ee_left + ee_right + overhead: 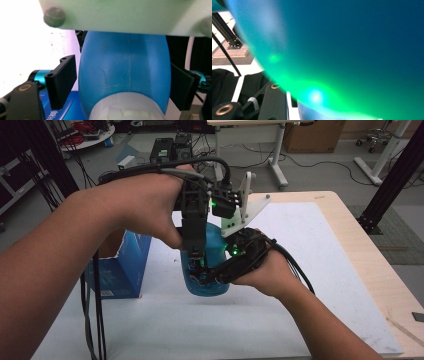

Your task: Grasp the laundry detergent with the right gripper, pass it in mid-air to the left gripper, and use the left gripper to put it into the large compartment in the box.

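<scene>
Two hand-held grippers on blue bottle (212, 270), mid-surface beside blue box (122, 265). Right hand-held gripper (207, 277) pinching bottle body. Left hand-held gripper (196, 254) above white cap (125, 107), jaws straddling bottle, gap at left jaw. Judgement: bottle steadied; cap grip, opening left.

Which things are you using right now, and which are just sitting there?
In use:
- blue bottle
- its white cap
- left tool, over the cap
- right tool, gripping the bottle

Just sitting there:
- blue box
- white mat
- table
</scene>
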Motion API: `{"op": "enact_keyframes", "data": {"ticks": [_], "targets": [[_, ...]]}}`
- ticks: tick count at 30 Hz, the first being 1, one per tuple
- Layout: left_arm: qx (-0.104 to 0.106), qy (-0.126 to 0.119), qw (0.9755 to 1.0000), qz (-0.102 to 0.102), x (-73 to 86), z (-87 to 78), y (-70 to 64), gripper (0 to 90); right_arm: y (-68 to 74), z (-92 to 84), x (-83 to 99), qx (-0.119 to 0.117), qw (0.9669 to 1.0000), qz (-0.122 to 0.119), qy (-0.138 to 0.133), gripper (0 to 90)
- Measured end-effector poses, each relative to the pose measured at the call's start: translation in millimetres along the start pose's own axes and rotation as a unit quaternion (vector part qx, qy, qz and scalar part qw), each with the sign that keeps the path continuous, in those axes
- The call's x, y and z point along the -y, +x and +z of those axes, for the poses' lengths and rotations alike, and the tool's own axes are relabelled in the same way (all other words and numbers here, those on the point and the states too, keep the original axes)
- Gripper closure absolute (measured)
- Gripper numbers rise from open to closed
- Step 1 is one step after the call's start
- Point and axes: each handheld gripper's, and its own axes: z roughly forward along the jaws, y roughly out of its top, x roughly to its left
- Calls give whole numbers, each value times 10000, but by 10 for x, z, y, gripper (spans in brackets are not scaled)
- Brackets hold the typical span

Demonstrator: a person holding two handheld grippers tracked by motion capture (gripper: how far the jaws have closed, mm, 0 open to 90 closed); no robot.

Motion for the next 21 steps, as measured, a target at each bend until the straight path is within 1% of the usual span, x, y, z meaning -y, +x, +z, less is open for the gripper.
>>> {"op": "enact_keyframes", "data": {"ticks": [3, 4, 5, 8, 11, 13, 16, 21], "targets": [[-5, -33, 10000, -10, 1, -6, 0, 207, -1, -1, 1, 18, 10000, -16, 7, 465], [0, -44, 10000, 14, -1, -11, 1, 236, 0, -2, 0, 18, 10000, -18, 6, 465], [3, -50, 10000, 5, -2, -12, -1, 243, 0, -2, 0, 16, 10000, -15, 1, 466], [-18, -59, 10000, 4, -10, -9, -1, 248, 2, -2, -2, 15, 10000, -3, -9, 465], [-22, -52, 10000, -4, -20, -5, -3, 256, 3, -2, -2, 17, 10000, -3, -10, 466], [-19, -43, 10000, 5, -26, -2, -3, 279, 4, -2, -2, 17, 10000, -6, -8, 466], [-29, -27, 10000, 10, -31, 2, -2, 280, 1, -4, -2, 12, 10000, -14, -19, 465], [10, -5, 10000, 17, -36, 8, 4, 313, -1, -5, -1, 10, 10000, 0, -25, 465]]}}
